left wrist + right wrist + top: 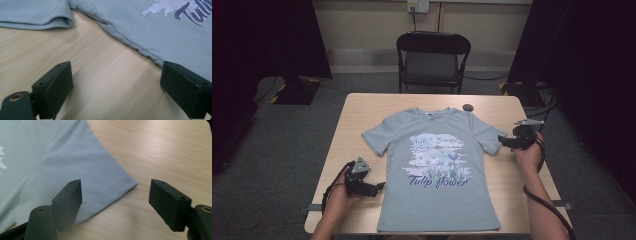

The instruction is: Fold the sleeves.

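Flatly spread soft grey T-shirt (438, 170)

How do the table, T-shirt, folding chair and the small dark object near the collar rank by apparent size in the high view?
1. Table
2. T-shirt
3. Folding chair, though it stands farther from the camera, so its true size against the shirt is unsure
4. Small dark object
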`<act>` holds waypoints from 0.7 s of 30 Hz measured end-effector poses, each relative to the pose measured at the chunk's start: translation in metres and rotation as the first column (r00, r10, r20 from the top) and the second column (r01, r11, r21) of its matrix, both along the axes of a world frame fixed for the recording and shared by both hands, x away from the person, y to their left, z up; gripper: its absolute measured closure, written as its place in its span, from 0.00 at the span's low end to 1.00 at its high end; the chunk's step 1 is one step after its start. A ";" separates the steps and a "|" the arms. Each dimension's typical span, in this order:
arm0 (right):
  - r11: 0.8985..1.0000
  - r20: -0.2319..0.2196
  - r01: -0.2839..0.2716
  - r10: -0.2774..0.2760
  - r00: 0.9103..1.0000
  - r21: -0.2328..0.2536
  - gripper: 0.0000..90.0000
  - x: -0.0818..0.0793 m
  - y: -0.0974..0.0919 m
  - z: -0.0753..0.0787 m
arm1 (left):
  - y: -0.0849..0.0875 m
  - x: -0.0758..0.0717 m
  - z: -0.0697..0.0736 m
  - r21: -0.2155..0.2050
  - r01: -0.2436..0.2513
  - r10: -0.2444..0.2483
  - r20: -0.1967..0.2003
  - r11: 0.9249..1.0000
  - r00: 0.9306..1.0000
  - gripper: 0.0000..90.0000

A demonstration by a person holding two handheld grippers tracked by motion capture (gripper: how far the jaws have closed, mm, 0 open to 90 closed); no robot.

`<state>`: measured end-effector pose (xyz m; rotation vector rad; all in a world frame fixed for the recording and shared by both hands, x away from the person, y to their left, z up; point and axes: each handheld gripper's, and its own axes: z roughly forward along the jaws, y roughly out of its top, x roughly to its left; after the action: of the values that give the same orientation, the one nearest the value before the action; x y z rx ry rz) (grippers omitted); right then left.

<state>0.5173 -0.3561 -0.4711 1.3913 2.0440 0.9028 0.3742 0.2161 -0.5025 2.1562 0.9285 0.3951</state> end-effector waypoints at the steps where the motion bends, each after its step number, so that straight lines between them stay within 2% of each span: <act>1: 1.000 -0.003 0.009 -0.009 1.000 0.001 0.30 0.002 -0.002 -0.001 | 0.000 0.000 0.000 0.000 0.000 0.000 0.000 1.000 1.000 0.12; 7: 0.999 -0.027 0.034 -0.035 0.999 -0.029 0.37 0.011 -0.011 -0.007 | 0.000 0.000 0.000 0.000 0.001 -0.001 0.000 1.000 1.000 0.12; 10: 0.998 -0.021 0.062 -0.062 0.998 -0.032 0.42 0.016 -0.012 -0.011 | 0.000 0.000 0.000 0.000 0.004 -0.004 0.000 1.000 1.000 0.11; 13: 0.998 -0.007 0.062 -0.062 0.998 -0.030 0.46 0.018 -0.012 -0.012 | 0.000 0.000 0.000 0.000 0.005 -0.005 0.000 1.000 1.000 0.11; 14: 0.996 0.013 0.076 -0.076 0.997 -0.043 0.46 0.020 -0.011 -0.013 | 0.000 0.000 0.000 0.000 0.004 -0.004 0.000 1.000 1.000 0.11; 17: 0.996 0.012 0.083 -0.082 0.997 -0.031 0.48 0.022 -0.010 -0.015 | 0.000 0.000 0.000 0.000 0.005 -0.005 0.000 1.000 1.000 0.11; 19: 0.993 0.004 0.096 -0.096 0.995 -0.064 0.48 0.025 -0.009 -0.017 | 0.000 0.000 0.000 0.001 0.005 -0.005 0.000 1.000 1.000 0.11; 21: 0.994 -0.011 0.093 -0.093 0.996 -0.062 0.49 0.026 -0.009 -0.019 | 0.000 0.000 0.000 0.001 0.005 -0.005 0.000 1.000 1.000 0.11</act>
<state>0.5437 -0.3649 -0.4898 1.4505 1.9827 0.7859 0.3745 0.2163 -0.5026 2.1587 0.9230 0.3928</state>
